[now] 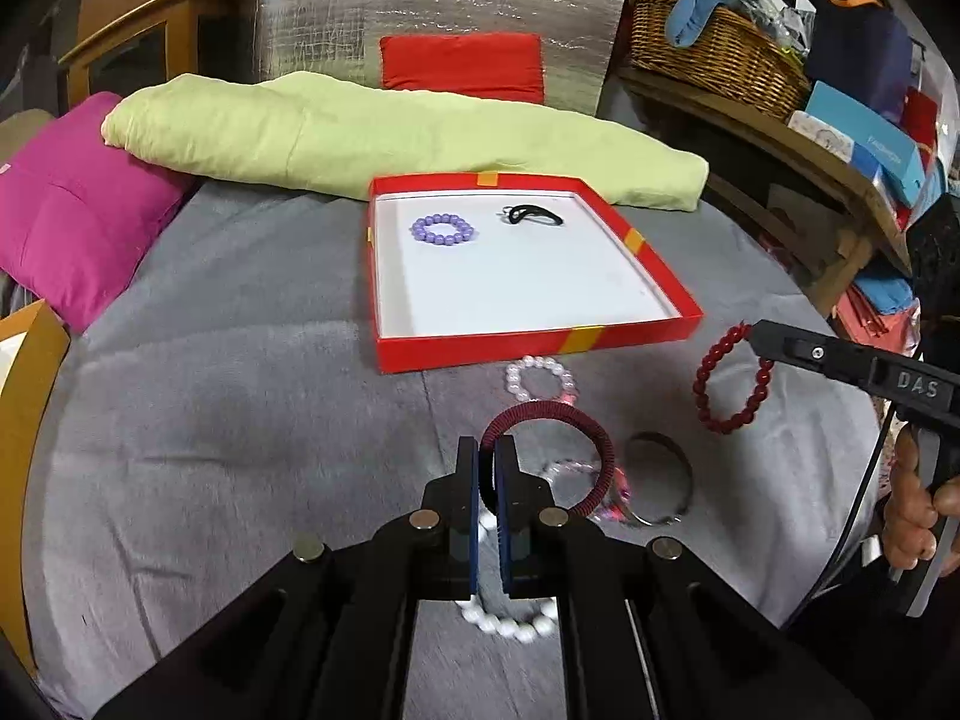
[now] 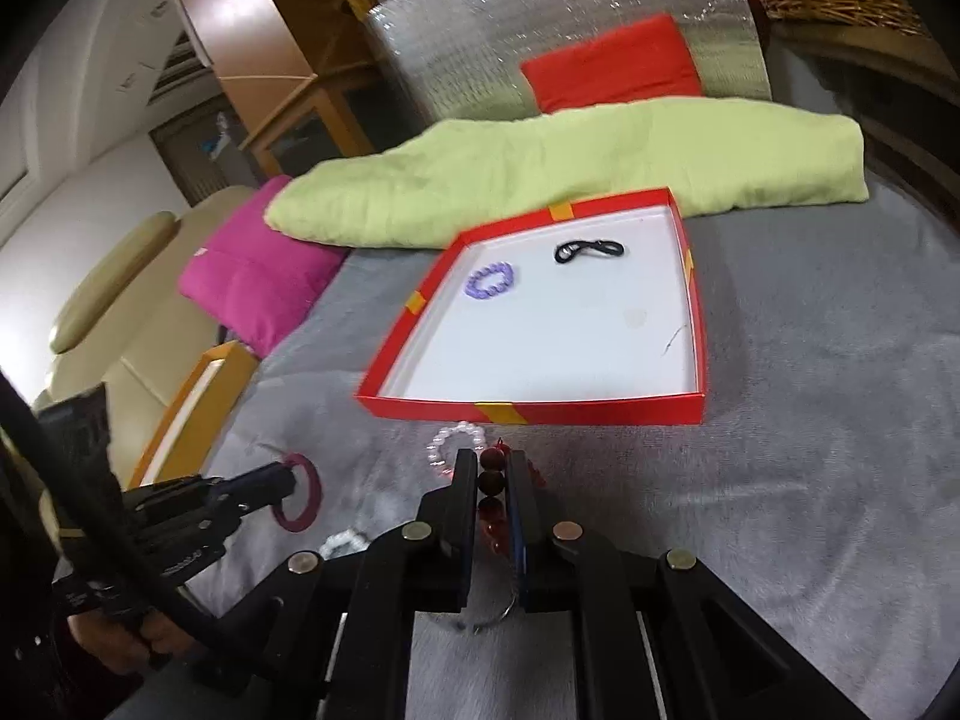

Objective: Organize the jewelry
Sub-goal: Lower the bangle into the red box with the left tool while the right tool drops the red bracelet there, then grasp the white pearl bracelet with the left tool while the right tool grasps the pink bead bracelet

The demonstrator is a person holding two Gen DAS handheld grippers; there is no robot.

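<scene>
A red box [image 1: 528, 345] [image 2: 540, 411] with a white floor sits on the grey blanket and holds a purple bead bracelet [image 1: 443, 230] [image 2: 491, 281] and a black hair tie [image 1: 534, 216] [image 2: 588, 251]. My left gripper [image 1: 487, 450] is shut on a dark red corded bangle [image 1: 576, 420] [image 2: 309, 489], lifted off the blanket. My right gripper [image 2: 491, 462] [image 1: 759, 333] is shut on a red bead bracelet [image 1: 729, 384] [image 2: 492, 480], held up in front of the box. A clear pink bead bracelet [image 1: 540, 378] [image 2: 447, 441], a metal bangle [image 1: 660, 477] and a white bead bracelet [image 1: 510, 621] lie on the blanket.
A light green folded blanket [image 1: 390, 132] and a magenta cushion [image 1: 72, 204] lie behind and left of the box. A wicker basket [image 1: 714, 54] and boxes fill the shelf at the right. An orange box edge [image 1: 24, 396] stands at the left.
</scene>
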